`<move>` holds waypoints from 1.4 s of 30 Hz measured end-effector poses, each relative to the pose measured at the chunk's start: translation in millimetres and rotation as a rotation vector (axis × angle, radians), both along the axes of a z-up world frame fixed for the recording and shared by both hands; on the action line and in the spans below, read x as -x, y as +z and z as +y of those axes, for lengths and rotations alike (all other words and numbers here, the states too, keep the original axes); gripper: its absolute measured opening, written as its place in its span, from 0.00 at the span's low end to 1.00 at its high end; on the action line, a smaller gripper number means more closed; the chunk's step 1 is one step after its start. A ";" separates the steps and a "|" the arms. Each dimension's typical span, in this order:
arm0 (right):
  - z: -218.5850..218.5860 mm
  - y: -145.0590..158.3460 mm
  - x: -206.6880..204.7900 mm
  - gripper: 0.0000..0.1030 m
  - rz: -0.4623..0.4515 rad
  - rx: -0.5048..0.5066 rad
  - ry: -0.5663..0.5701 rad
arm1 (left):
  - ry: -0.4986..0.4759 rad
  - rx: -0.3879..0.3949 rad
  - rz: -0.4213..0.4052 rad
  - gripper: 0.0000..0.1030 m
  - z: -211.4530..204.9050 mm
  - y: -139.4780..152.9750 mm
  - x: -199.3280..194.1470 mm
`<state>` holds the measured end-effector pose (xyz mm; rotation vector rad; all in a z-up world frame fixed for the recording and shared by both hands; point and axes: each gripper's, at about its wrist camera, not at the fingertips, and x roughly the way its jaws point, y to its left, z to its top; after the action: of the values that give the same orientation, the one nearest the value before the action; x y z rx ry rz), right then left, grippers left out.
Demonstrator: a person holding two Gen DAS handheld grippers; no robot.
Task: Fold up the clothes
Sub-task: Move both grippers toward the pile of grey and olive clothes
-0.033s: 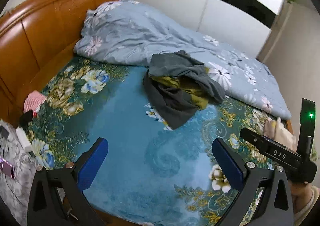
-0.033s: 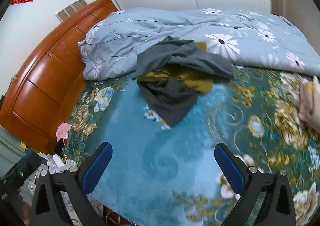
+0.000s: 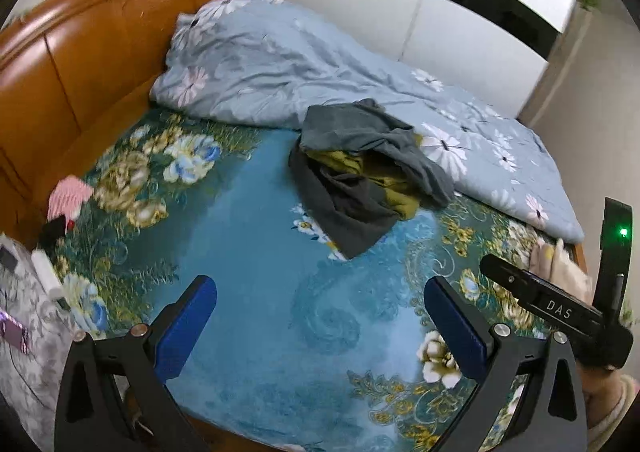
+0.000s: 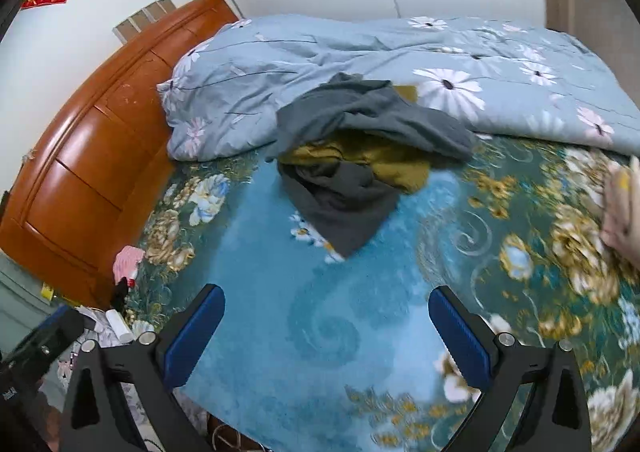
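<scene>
A loose pile of clothes (image 3: 360,176) lies mid-bed against the duvet's edge: a grey garment on top, an olive-yellow one under it, and a dark grey one spilling toward me. The right wrist view shows the same pile of clothes (image 4: 360,168). My left gripper (image 3: 320,284) is open above the blue floral bedsheet (image 3: 248,252), well short of the pile and holding nothing. My right gripper (image 4: 326,292) is open too, equally far back and also holding nothing. The right gripper's black body (image 3: 560,308), with a green light on, shows at the left view's right edge.
A crumpled light-blue flowered duvet (image 3: 320,72) covers the far side of the bed. An orange wooden headboard (image 3: 80,72) stands on the left. A pink item (image 3: 70,196) and a white tube (image 3: 46,272) lie near the bed's left edge. Something pale beige (image 4: 624,212) lies at the right.
</scene>
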<state>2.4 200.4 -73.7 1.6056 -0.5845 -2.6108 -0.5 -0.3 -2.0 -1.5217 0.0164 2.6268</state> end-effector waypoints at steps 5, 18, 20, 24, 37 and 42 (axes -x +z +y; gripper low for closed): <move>-17.4 10.1 34.6 1.00 0.049 -0.070 0.006 | -0.027 -0.085 0.015 1.00 -15.1 -11.5 5.9; -30.8 21.9 74.5 1.00 0.212 -0.146 0.057 | 0.001 -0.152 0.017 1.00 -92.5 -76.5 94.5; -37.3 20.9 84.0 1.00 0.190 -0.170 0.047 | 0.004 -0.166 0.004 1.00 -98.5 -78.9 111.7; -46.2 12.4 99.1 1.00 0.141 -0.185 0.007 | 0.008 -0.194 -0.032 1.00 -99.7 -82.3 148.6; -49.7 -17.2 138.5 1.00 -0.004 -0.293 -0.034 | -0.042 -0.288 -0.199 1.00 -86.7 -135.3 218.9; -45.4 -37.0 154.3 1.00 -0.062 -0.273 -0.030 | -0.039 -0.291 -0.260 1.00 -83.2 -154.9 227.9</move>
<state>-151.9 155.0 -110.7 1.7664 -0.2634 -2.7724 -228.4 -83.5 -157.0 -1.7165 -0.3367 2.2589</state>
